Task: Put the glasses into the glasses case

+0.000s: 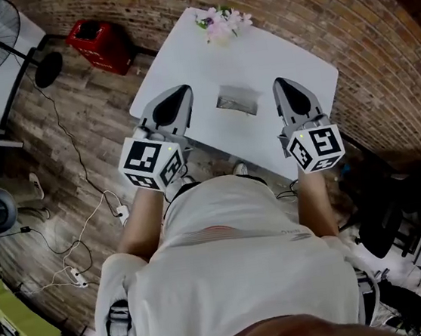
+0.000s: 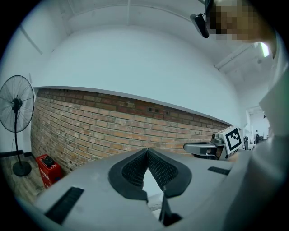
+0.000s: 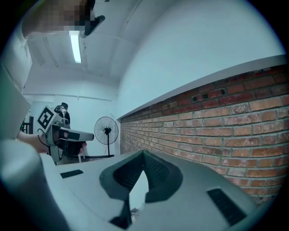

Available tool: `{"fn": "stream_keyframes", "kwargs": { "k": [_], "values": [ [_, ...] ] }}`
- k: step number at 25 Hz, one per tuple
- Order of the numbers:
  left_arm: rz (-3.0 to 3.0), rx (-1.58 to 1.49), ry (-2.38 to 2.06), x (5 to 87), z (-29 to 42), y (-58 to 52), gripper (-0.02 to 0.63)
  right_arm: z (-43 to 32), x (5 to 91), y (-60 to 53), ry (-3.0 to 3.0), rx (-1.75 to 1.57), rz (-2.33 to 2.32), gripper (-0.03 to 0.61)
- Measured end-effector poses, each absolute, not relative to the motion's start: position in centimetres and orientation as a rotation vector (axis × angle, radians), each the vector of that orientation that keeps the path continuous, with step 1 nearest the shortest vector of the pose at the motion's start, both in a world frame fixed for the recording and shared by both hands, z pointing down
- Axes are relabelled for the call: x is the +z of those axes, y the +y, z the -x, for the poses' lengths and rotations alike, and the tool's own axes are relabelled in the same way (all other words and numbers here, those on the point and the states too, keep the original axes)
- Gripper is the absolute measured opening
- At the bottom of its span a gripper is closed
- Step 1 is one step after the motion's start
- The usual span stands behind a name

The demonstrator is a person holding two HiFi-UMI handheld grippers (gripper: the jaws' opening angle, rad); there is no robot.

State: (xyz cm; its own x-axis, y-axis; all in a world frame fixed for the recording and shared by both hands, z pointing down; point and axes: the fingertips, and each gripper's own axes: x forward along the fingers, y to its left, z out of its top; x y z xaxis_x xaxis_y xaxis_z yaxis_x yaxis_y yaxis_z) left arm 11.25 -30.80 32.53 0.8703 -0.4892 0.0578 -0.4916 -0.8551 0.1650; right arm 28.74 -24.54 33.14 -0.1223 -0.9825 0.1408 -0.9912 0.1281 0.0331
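Two pairs of tongs are hovering shut, with the case lying between them.

The left tongs (image 1: 180, 92) and the right tongs (image 1: 282, 84) are both pointing away from the person over the near edge of the white table (image 1: 272, 53). Each is showing jaws meeting at the tips and gripping nothing. Between them, a grey oblong that I am taking for the glasses case (image 1: 236, 100) is resting flat on the table. Its long axis is running crosswise, from one pair of tongs toward the other. It is sitting near both, perhaps a shade closer to the right tongs. I am not making out the glasses themselves from here. Further out, a small bunch of flowers (image 1: 219, 24) is standing at the table's far corner, well clear of any reach toward the case.
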Motion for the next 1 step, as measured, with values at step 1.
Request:
{"fn": "stream_keyframes", "kwargs": {
  "k": [1],
  "values": [
    [-2.868, 0.02, -0.758, 32.54, -11.25, -30.87, 0.014, -28.62, 33.13, -24.62, -2.263, 0.101, -1.985, 0.052]
  ]
}}
